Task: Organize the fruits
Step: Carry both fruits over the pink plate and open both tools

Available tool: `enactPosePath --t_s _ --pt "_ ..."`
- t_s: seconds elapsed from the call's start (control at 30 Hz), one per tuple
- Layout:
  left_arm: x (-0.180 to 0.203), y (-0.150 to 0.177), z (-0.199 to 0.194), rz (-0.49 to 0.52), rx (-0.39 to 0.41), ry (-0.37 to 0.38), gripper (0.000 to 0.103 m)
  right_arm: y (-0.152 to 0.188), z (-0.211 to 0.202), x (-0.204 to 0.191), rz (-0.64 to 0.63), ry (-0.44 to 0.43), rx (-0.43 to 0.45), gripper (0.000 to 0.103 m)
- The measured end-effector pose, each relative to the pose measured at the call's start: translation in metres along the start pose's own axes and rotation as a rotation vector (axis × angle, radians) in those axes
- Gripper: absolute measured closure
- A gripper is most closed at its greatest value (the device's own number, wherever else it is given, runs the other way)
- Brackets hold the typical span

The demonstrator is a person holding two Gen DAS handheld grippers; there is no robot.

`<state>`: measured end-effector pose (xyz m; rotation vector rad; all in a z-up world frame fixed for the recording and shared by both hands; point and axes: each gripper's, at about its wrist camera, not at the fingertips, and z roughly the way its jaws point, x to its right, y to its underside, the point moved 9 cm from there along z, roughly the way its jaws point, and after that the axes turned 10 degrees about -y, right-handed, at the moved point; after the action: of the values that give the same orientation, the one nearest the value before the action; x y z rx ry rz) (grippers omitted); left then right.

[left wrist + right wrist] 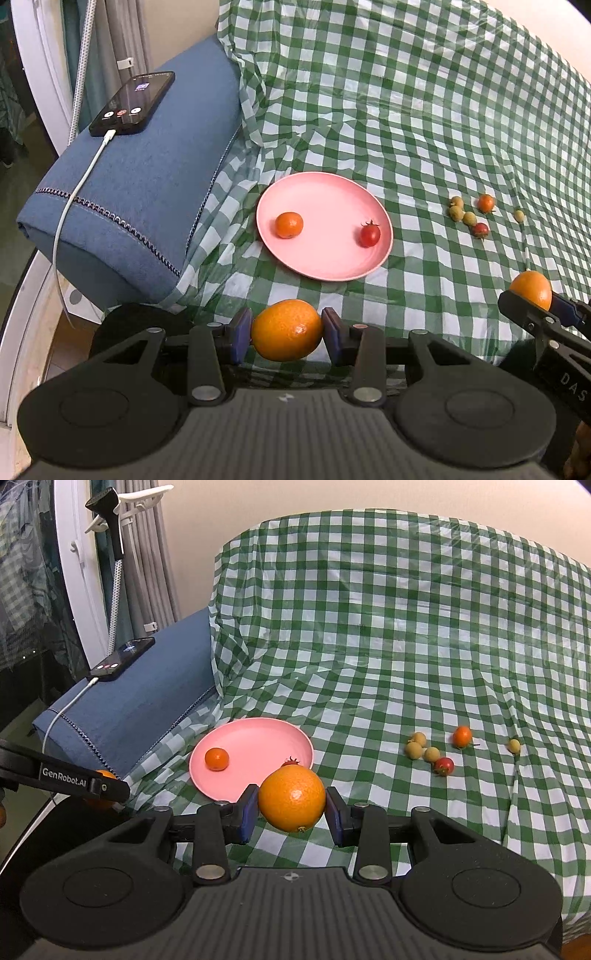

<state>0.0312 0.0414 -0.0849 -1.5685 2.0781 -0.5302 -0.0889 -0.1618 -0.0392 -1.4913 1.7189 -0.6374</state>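
Left wrist view: left tongs (pixel 287 332) pinch an orange (pixel 287 329); right tongs (pixel 291 806) pinch another orange (pixel 291 799). At twelve o'clock, a pink plate (pixel 325 266) already holds a mandarin (pixel 289 225) and tomato (pixel 369 234). Small fruits (pixel 469 216) at two o'clock remain on the checked cloth (pixel 406 110), unsorted.

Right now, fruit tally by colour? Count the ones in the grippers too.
Orange: 4, one in the left gripper, one in the right gripper, a small one on the pink plate, one loose on the checked cloth
Red: 2, tomato on the plate, one on the cloth
Yellow-green: 4, all on the cloth
Total: 10
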Motion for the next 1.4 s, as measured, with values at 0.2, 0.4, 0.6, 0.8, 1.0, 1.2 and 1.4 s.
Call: enactPosePath --t_s 0.2,0.4,0.6,0.8,1.0,1.2,1.4 --pt "0.002 -0.019 0.021 0.002 -0.021 -0.009 0.058 -0.008 0.025 0.003 0.015 -0.023 -0.020 0.063" --pt "0.016 -0.040 0.049 0.029 -0.042 -0.011 0.058 -0.013 0.060 0.001 0.014 -0.059 -0.050 0.063" --pt "0.028 -0.062 0.086 0.066 -0.061 -0.017 0.058 -0.016 0.100 0.010 0.011 -0.068 -0.081 0.063" --pt "0.035 -0.078 0.121 0.085 -0.070 -0.028 0.058 -0.018 0.139 0.021 0.014 -0.070 -0.117 0.063" --pt "0.040 -0.091 0.156 0.087 -0.100 -0.023 0.058 -0.013 0.175 0.023 -0.009 -0.078 -0.161 0.063" --pt "0.046 -0.097 0.185 0.103 -0.120 -0.032 0.058 -0.001 0.205 0.022 -0.014 -0.091 -0.209 0.063" --pt "0.050 -0.104 0.198 0.117 -0.129 -0.034 0.057 0.006 0.223 0.022 -0.022 -0.094 -0.237 0.063"
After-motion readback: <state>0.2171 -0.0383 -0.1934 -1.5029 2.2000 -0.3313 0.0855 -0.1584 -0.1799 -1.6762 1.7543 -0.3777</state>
